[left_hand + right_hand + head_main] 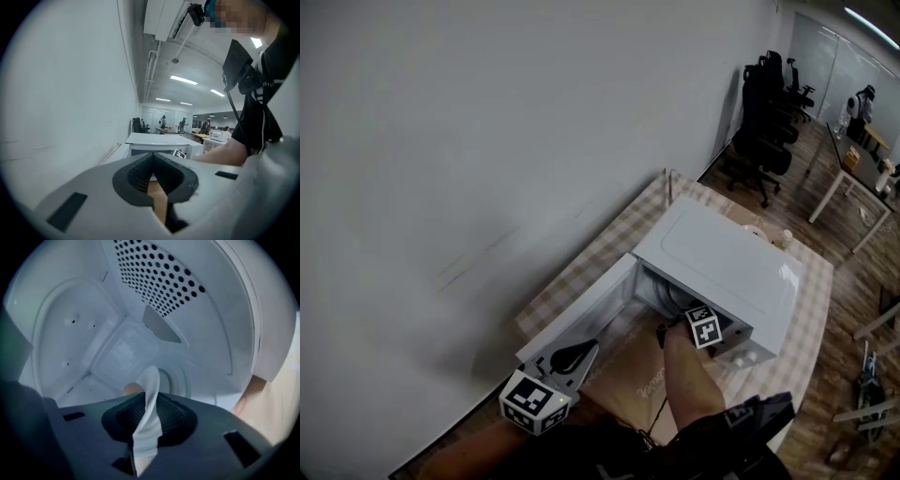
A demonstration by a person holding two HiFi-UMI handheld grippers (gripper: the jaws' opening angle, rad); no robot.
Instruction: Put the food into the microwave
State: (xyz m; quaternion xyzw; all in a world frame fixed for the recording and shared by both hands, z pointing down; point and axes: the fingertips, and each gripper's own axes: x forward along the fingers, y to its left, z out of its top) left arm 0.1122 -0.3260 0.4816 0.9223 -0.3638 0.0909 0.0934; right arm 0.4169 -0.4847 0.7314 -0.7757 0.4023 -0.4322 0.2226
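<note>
The white microwave point(722, 267) stands on a checked tablecloth with its door point(581, 309) swung open to the left. My right gripper point(692, 319) reaches into the cavity. In the right gripper view the thin rim of a white plate point(151, 385) stands between the jaws of the right gripper point(149, 401), which are slightly parted around it. A bit of orange-brown food point(131, 389) shows just behind the rim. My left gripper point(574, 356) hovers by the open door; its tips point(152, 157) meet and hold nothing.
A brown paper sheet point(628, 375) lies on the table in front of the microwave. The perforated cavity wall point(159, 277) is close above the right gripper. A white wall point(487, 141) runs along the left. Office chairs point(769, 103) and desks stand far behind.
</note>
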